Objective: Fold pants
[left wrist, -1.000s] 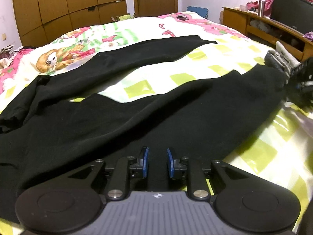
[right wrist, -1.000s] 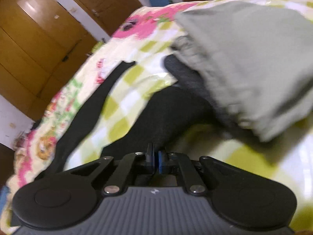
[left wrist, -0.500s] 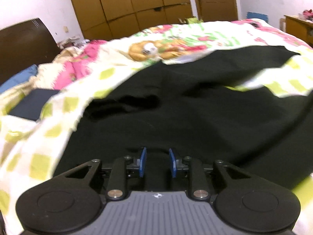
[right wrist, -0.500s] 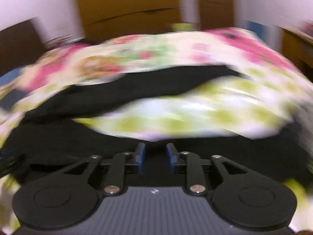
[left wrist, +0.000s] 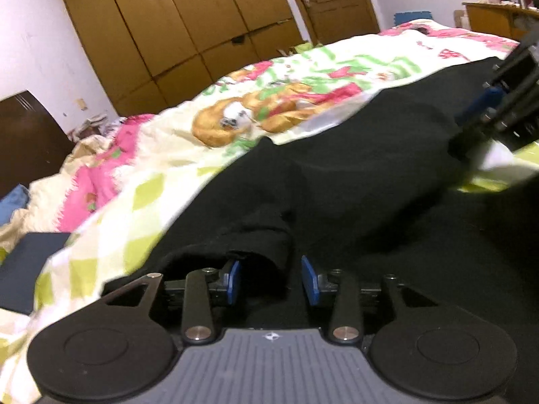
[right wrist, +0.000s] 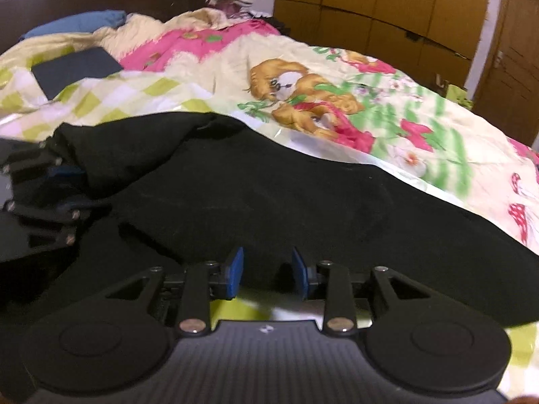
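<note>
Pants (left wrist: 353, 181): black, long axis running rightward from left gripper (left wrist: 271, 281).
Left fingers: opening, waistband fold between, unpressed.
Right gripper (right wrist: 266, 272): narrow gap, empty, at pant edge.

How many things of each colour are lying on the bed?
Black: 1, the pants
Dark navy: 1, a flat folded item
Blue: 1, a cloth by the headboard
Total: 3
</note>
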Tool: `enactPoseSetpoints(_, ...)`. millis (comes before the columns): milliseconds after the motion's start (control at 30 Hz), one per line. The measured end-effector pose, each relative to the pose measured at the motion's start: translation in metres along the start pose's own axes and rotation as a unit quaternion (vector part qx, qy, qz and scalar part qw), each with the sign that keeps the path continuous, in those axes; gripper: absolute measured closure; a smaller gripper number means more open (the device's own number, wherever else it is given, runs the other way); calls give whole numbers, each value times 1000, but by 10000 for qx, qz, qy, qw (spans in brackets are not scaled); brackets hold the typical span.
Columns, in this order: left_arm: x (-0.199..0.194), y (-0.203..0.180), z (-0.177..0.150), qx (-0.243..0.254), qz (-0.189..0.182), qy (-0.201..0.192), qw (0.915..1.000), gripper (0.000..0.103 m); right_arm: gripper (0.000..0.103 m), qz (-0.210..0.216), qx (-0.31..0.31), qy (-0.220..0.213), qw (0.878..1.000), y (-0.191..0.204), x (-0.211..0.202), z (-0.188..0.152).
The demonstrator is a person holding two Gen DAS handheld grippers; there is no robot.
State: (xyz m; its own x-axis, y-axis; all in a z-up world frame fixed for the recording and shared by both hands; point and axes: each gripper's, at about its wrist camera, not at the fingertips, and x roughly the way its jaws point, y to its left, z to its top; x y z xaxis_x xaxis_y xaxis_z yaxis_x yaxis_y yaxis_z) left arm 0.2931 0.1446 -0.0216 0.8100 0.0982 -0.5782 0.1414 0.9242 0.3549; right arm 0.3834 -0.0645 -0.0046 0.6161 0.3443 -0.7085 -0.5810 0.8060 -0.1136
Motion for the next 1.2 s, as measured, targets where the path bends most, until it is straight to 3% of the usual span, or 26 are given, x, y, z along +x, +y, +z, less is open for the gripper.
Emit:
enactPoseSetpoints(133,-1,22,-1,145,73,82,9998,48,65,139,41,-13,9999,-2,4,5)
enactPoseSetpoints(300,12,27,13,55,-34,233,9997,48,62,200,-412,3,9990,2,17,23)
enactPoseSetpoints(333,18,25,15,-44,-89,317,9994,52,62,174,-480,0,9987,4,21,26)
enactPoseSetpoints(467,26,20,22,-529,-331,509,9968,83,62,113,-536,-1,9985,8,33,36)
enactPoseSetpoints(633,-4,49,31,-1382,-732,203,9875,84,62,76,-536,-136,9984,8,32,35)
enactPoseSetpoints(767,-64,91,36,-2113,-1176,-374,9696,84,61,-86,-746,-369,9965,8,21,39)
enactPoseSetpoints(833,-99,105,32,-2208,-1379,-586,9637,84,55,-147,-909,-512,9944,8,14,45)
enactPoseSetpoints(900,-132,113,24,-2171,-1522,-696,9617,84,36,-341,-1284,-745,9883,11,5,50)
enactPoseSetpoints(1000,-172,116,8,-2096,-1606,-613,9626,84,30,-677,-1952,-1049,9728,21,-15,48)
enactPoseSetpoints(1067,-191,115,-7,-2132,-1647,-507,9617,84,23,-632,-2317,-1120,9642,25,-29,39)
enactPoseSetpoints(1100,-196,116,-12,-2162,-1654,-488,9610,84,17,-564,-2560,-1102,9587,28,-34,32)
enactPoseSetpoints(1200,-209,113,-28,-2405,-1729,-575,9534,84,18,-501,-3327,-830,9380,38,-31,14)
